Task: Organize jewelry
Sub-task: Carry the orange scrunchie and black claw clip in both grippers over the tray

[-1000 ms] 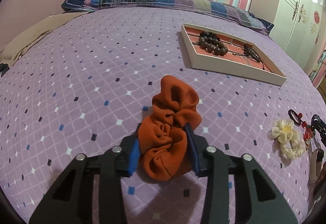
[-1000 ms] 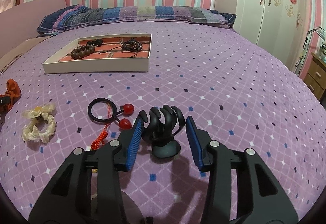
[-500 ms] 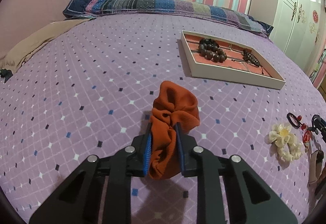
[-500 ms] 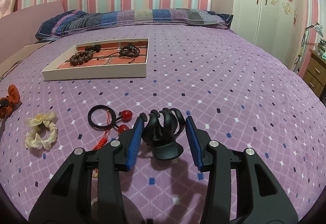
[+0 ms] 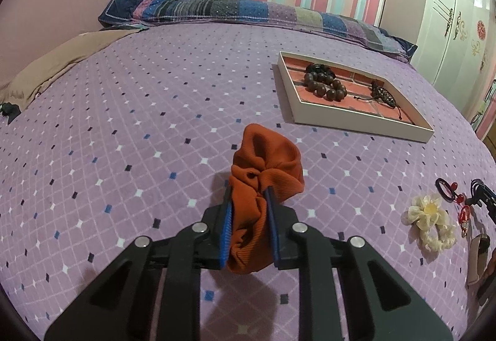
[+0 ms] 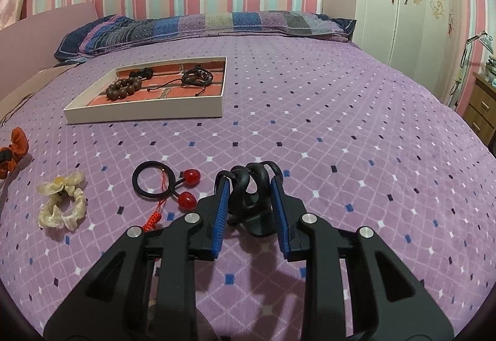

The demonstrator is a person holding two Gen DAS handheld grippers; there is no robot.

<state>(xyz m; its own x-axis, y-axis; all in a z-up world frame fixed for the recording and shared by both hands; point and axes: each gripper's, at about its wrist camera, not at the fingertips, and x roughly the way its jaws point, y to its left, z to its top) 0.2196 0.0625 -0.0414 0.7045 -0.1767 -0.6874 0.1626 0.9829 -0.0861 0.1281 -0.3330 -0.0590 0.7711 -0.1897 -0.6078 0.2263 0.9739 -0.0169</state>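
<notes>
The left tool (image 5: 249, 210) is clenched on the orange scrunchie (image 5: 263, 186), just above the purple bed cover (image 5: 124, 124). The right tool (image 6: 250, 195) has just been closing and its pads now press the black claw clip (image 6: 252, 189) from both sides. The tray (image 6: 145, 113) with the bead bracelets lies farther away on the bed.

Two wrist fisheyes: we are looking forward and down along each gripper, close over the bed (image 5: 124, 124); both are sharing the tray (image 5: 365, 125) (image 6: 145, 116).
</notes>
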